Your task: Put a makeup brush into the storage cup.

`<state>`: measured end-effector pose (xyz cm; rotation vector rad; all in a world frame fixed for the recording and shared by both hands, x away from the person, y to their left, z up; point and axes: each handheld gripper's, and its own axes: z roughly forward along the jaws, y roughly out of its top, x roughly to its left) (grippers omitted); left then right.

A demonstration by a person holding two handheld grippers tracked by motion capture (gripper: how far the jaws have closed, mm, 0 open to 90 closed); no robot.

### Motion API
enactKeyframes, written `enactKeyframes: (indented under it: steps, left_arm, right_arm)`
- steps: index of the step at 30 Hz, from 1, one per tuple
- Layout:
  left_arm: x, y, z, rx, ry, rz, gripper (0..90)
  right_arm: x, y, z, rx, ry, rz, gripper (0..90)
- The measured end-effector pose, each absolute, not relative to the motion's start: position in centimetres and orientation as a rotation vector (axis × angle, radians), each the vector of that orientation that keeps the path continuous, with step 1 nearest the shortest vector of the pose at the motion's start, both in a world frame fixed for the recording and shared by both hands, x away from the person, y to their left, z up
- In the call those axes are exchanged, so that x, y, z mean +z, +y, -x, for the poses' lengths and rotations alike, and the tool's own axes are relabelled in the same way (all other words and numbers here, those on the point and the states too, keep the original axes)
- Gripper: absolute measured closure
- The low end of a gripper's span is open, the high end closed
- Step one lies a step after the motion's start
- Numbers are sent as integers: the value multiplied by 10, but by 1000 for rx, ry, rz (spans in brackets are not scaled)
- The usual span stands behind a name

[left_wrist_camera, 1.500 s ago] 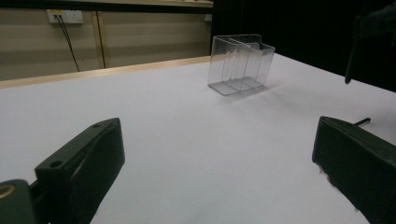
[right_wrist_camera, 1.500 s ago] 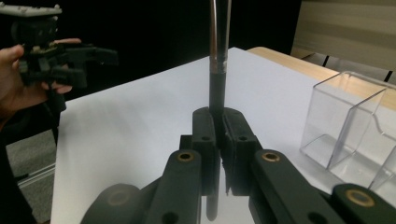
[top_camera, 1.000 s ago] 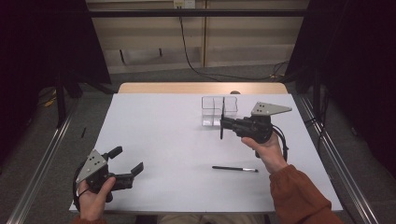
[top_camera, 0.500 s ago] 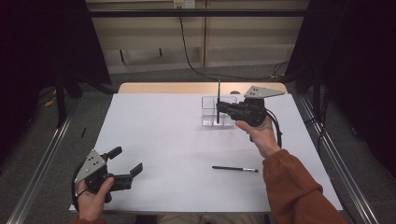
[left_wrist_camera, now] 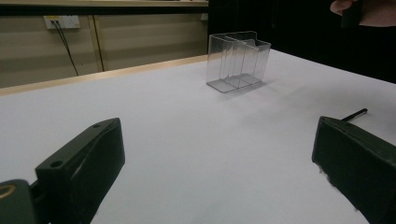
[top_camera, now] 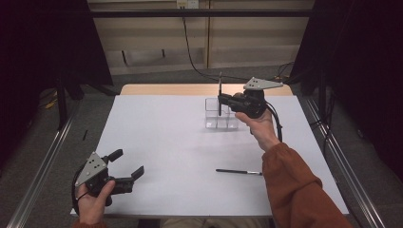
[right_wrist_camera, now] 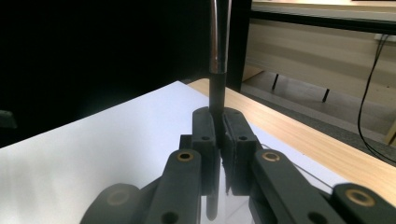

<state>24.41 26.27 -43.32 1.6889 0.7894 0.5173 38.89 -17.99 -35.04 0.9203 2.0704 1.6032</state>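
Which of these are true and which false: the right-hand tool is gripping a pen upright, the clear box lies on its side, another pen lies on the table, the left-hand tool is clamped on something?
1. The right gripper is clamped on a pen held upright. True; the pen stands over the clear organizer.
2. The clear organizer lies tipped on its side. False; it stands upright on the white table.
3. A second pen lies flat on the table. True; it rests near the person's right sleeve.
4. The left gripper is clamped on something. False; its jaws stand open with nothing between them.
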Motion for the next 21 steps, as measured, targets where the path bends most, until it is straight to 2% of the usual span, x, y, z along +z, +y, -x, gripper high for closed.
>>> enactKeyframes:
  steps: [21]
  left_arm:
    - [-435,265,-247,521,804,-1668,27]
  right_arm:
    - [-353,-173,-430,1504,2043,-994,845]
